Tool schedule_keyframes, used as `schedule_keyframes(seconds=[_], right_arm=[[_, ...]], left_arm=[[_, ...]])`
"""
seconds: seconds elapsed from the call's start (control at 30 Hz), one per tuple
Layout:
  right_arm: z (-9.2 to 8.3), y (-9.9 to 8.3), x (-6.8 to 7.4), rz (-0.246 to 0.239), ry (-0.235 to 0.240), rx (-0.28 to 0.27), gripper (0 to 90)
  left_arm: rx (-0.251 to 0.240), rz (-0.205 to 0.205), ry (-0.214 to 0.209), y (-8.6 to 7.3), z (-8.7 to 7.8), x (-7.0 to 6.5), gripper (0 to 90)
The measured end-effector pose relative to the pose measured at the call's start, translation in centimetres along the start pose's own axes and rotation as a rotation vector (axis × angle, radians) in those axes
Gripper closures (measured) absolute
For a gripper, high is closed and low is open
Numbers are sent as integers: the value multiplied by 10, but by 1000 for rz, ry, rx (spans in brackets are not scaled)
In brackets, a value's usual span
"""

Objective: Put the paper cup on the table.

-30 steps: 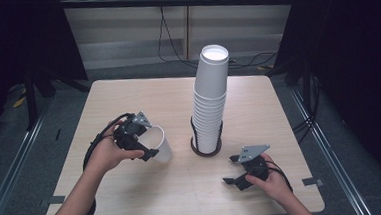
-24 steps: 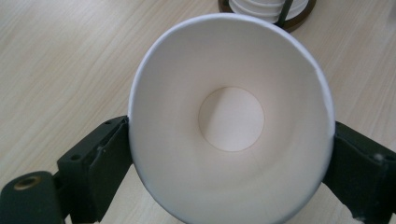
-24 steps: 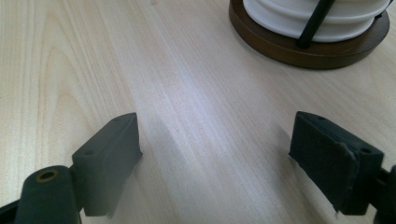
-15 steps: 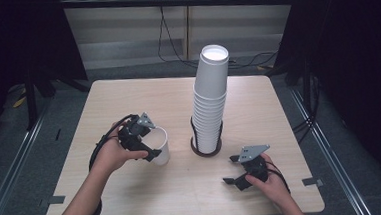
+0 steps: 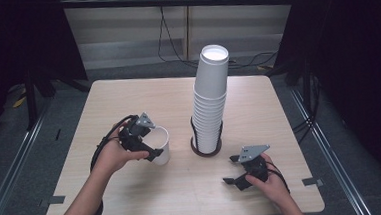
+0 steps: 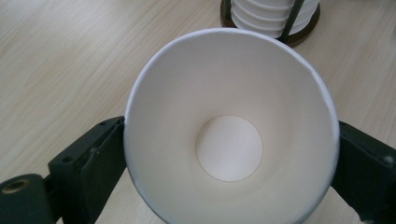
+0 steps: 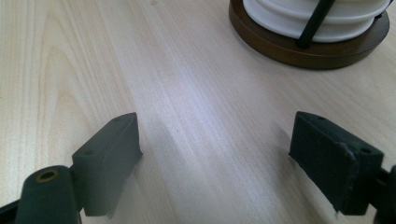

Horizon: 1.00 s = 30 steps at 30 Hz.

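A single white paper cup stands upright on the wooden table, left of the tall stack of white cups in its dark round holder. My left gripper straddles this cup; in the left gripper view the cup sits round and unsqueezed between the two black jaws, which have just been opening and stand close beside its wall. My right gripper rests low over the table near the front right, open with nothing between its jaws.
The holder's brown base lies just beyond the right gripper. Cables trail from both grippers. The table's front edge is close to both hands; dark curtains and floor rails surround the table.
The left hand has shifted slightly and the cup now stands straight on the table. The right hand has kept still.
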State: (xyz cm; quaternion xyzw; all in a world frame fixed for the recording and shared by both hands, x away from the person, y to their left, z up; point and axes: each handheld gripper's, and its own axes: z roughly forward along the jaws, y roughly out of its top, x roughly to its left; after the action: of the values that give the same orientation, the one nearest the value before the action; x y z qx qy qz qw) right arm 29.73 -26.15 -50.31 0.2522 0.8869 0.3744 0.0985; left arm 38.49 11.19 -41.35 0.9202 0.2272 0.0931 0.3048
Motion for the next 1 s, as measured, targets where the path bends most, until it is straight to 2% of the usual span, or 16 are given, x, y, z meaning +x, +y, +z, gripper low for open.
schedule_keyframes(seconds=[0.1, 0.17, 0.2, 0.33, 0.53, 0.57, 0.67, 0.83, 0.87, 0.9, 1.0], right_arm=[[0, 0, 0, 0, 0, 0, 155], [0, 0, 0, 1, 0, 0, 155], [0, 0, 0, 1, 0, 0, 155], [0, 0, 0, 1, 0, 0, 155], [0, 0, 0, 1, 0, 0, 155], [0, 0, 0, 2, 0, 0, 155], [0, 0, 0, 0, 0, 0, 155], [0, 0, 0, 1, 0, 0, 155], [0, 0, 0, 0, 0, 0, 155], [0, 0, 0, 1, 0, 0, 155], [0, 0, 0, 1, 0, 0, 155]], left_arm=[[-7, -11, -2, 1, 2, -1, 57], [1, 5, -4, 1, 2, 0, 58], [-7, 2, 3, 1, 3, -1, 58], [4, -2, -12, 0, 5, -1, 59], [-4, -22, -22, -4, 9, -2, 67], [9, -11, -23, -5, 8, -1, 68], [-12, -38, -19, -8, 9, -1, 83], [-13, -37, -18, -11, 6, 0, 91], [-15, -48, -19, -12, 5, 0, 91], [-11, -36, -23, -13, 5, 1, 92], [-10, -49, -22, -16, 4, 1, 99]])
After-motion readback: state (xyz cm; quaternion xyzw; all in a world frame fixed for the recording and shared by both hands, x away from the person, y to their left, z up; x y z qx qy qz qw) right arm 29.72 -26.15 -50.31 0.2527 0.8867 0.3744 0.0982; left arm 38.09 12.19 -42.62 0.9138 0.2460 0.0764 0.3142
